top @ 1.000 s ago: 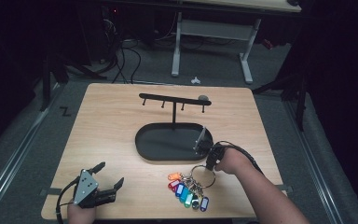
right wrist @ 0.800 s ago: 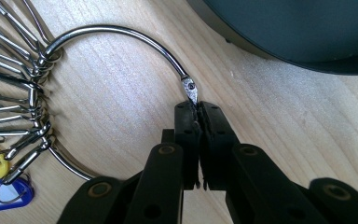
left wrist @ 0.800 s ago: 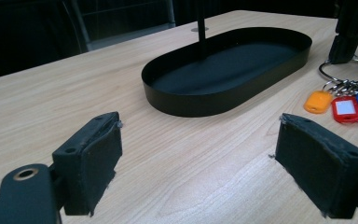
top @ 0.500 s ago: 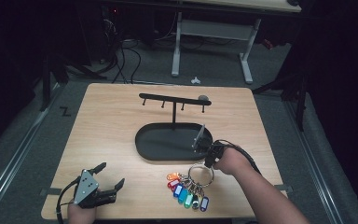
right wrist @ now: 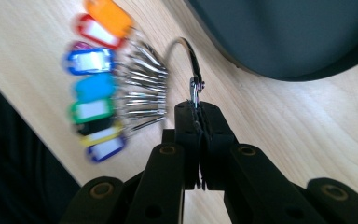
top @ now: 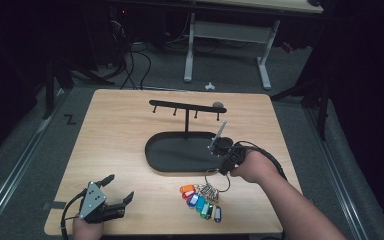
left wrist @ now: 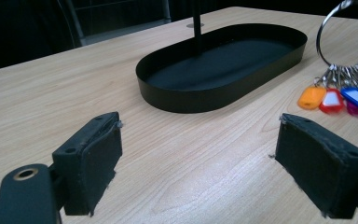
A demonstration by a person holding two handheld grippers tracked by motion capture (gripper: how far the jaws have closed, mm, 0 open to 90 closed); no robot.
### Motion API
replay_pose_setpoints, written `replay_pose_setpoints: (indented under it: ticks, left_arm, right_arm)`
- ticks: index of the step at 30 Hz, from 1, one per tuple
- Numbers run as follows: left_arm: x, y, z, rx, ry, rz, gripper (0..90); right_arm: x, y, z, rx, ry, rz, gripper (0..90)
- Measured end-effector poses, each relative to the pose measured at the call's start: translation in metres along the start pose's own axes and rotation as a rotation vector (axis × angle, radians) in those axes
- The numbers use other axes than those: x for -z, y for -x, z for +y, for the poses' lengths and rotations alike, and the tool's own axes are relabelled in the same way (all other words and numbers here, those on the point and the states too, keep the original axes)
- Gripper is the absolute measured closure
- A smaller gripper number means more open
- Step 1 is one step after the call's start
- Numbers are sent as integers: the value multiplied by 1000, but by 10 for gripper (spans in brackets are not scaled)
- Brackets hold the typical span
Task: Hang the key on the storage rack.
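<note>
- The right gripper point(right wrist: 196, 109) had its jaws pressed together on the metal key ring point(right wrist: 189, 60), pinching it at the clasp.
- In the high view, the right gripper point(top: 223, 167) stood at the near right edge of the black oval tray point(top: 170, 155), with the key ring point(top: 217, 180) hanging below it.
- The coloured key tags point(top: 201, 201) fanned out from the ring and lay on the wooden table point(top: 115, 145), just in front of the tray; tags seen were orange, red, purple, blue, green, black and yellow.
- The left gripper point(top: 111, 199) sat near the front left corner of the table, well apart from the ring.
- Its jaws stood wide with nothing between them; the pads point(left wrist: 93, 163) hovered over bare wood.
- A black rack with hooks point(top: 186, 107) rose from the tray on a post.
</note>
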State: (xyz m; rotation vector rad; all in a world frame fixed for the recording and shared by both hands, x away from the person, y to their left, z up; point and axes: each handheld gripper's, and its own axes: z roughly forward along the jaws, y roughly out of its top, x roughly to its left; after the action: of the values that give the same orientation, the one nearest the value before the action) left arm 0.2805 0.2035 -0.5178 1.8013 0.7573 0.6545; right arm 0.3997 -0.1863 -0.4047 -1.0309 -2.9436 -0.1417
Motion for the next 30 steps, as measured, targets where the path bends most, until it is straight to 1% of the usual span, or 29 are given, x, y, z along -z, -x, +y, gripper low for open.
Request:
replay_pose_setpoints:
  ticks: [4,8,10,11,14,17,19,22,30]
  left_arm:
    - [0,0,0,0,1,-1,150]
    - [0,0,0,4,2,-1,150]
    - [0,0,0,5,2,-3,150]
    - [1,-1,0,3,-1,-3,150]
    - [1,-2,0,11,4,1,149]
    - [1,-2,-1,16,5,0,150]
    - [0,-1,-1,10,-1,-3,150]
    - [0,-1,0,7,-2,-6,150]
    - [0,-1,0,9,-3,-8,150]
  right_arm:
    - [24,-3,1,6,21,-19,875]
    - [45,-8,2,-3,40,-38,875]
    - [53,-8,2,-1,48,-41,875]
    - [57,-9,2,1,53,-34,874]
    - [67,-9,2,6,71,-24,874]
    - [76,-10,2,4,73,-31,874]
    - [82,-10,2,-1,80,-38,874]
    - [90,-10,3,9,95,-35,874]
    - [109,-8,10,3,109,-62,875]
